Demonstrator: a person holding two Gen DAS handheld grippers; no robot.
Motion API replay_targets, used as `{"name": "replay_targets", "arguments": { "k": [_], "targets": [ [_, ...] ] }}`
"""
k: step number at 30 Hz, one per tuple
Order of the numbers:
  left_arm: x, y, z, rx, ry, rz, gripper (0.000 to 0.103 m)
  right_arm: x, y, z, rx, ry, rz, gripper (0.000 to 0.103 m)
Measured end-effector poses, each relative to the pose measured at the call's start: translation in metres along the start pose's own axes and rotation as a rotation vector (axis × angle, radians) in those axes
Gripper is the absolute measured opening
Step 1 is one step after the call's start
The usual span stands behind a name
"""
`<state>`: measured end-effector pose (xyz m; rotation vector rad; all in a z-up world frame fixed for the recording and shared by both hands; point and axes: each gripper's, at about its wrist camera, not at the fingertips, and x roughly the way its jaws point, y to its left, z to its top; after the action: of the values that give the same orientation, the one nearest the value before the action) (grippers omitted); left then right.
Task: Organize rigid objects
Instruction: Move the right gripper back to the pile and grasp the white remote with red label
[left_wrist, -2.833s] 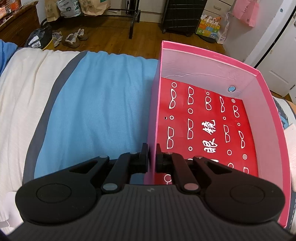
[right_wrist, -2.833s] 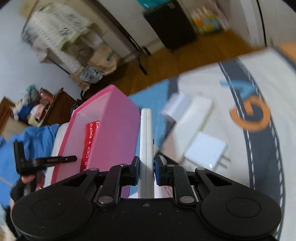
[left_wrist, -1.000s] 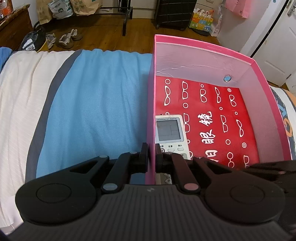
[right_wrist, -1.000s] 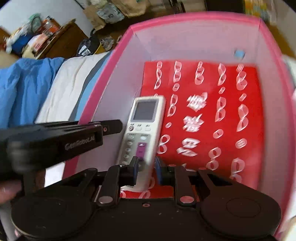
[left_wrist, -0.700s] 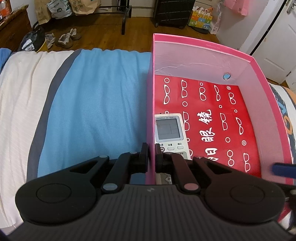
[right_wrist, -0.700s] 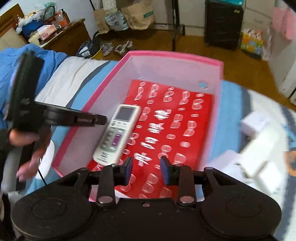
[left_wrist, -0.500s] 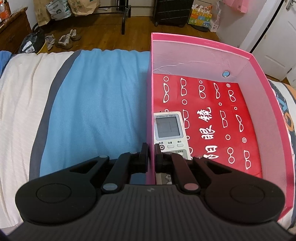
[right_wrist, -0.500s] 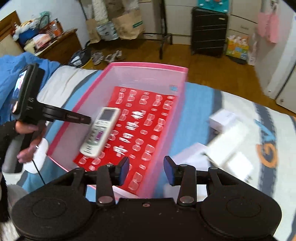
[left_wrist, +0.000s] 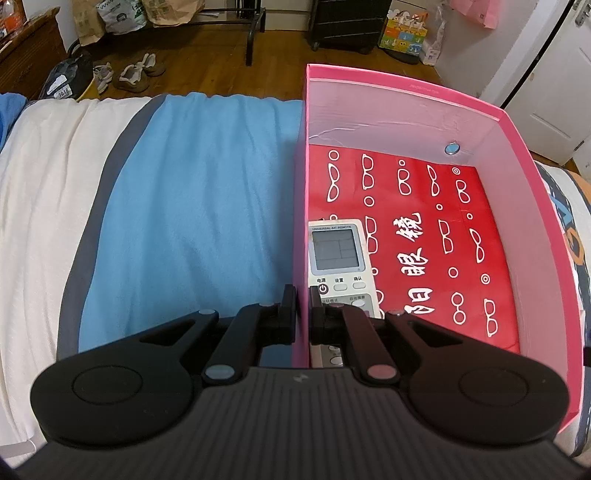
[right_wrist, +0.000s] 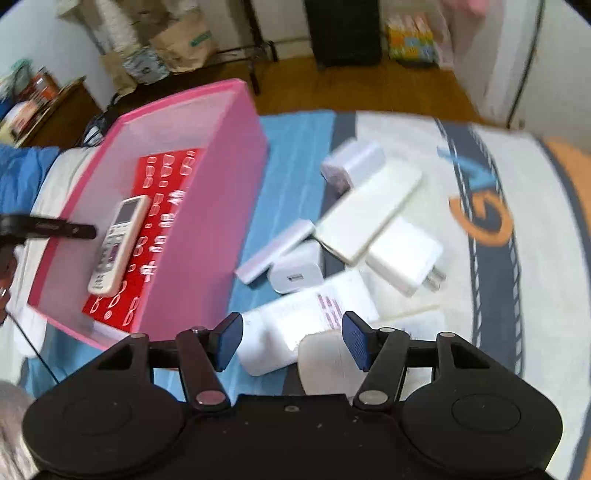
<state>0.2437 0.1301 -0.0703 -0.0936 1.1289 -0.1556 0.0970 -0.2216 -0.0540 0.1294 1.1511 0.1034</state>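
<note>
A pink box (left_wrist: 406, 110) with a red printed floor sits on the bed. A white AC remote (left_wrist: 338, 258) lies inside it by the left wall; it also shows in the right wrist view (right_wrist: 118, 243). My left gripper (left_wrist: 303, 306) is shut on the box's left wall. My right gripper (right_wrist: 291, 345) is open and empty, above a pile of white items right of the box (right_wrist: 207, 229): a flat white power bank (right_wrist: 369, 214), a plug charger (right_wrist: 404, 258), a small USB charger (right_wrist: 295, 271), a white box (right_wrist: 306, 319).
The bed has a blue blanket (left_wrist: 192, 206) left of the box and a white cover with grey and orange print (right_wrist: 517, 258) on the right. Beyond the bed are wood floor, shoes (left_wrist: 136, 74), bags and a black case (right_wrist: 343, 33).
My right gripper let go of the remote inside the box, opened, and pulled back and right to above the white items. My left gripper kept holding the box wall.
</note>
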Motion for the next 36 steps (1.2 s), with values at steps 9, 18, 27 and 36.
{"name": "replay_targets", "arguments": {
  "k": [9, 18, 27, 36],
  "targets": [
    [-0.001, -0.004, 0.0, 0.027, 0.002, 0.012, 0.004, 0.026, -0.051, -0.014, 0.189, 0.077, -0.005, 0.073],
    [-0.003, -0.003, 0.001, 0.027, 0.003, 0.005, 0.004, 0.027, -0.078, -0.04, 0.415, 0.099, 0.083, 0.072],
    [-0.002, -0.003, 0.0, 0.03, 0.002, 0.003, 0.004, 0.04, -0.08, -0.049, 0.609, -0.08, 0.055, 0.075],
    [-0.002, -0.001, -0.001, 0.03, 0.001, 0.001, 0.004, 0.012, -0.054, -0.038, 0.357, -0.225, -0.003, 0.021]
  ]
}}
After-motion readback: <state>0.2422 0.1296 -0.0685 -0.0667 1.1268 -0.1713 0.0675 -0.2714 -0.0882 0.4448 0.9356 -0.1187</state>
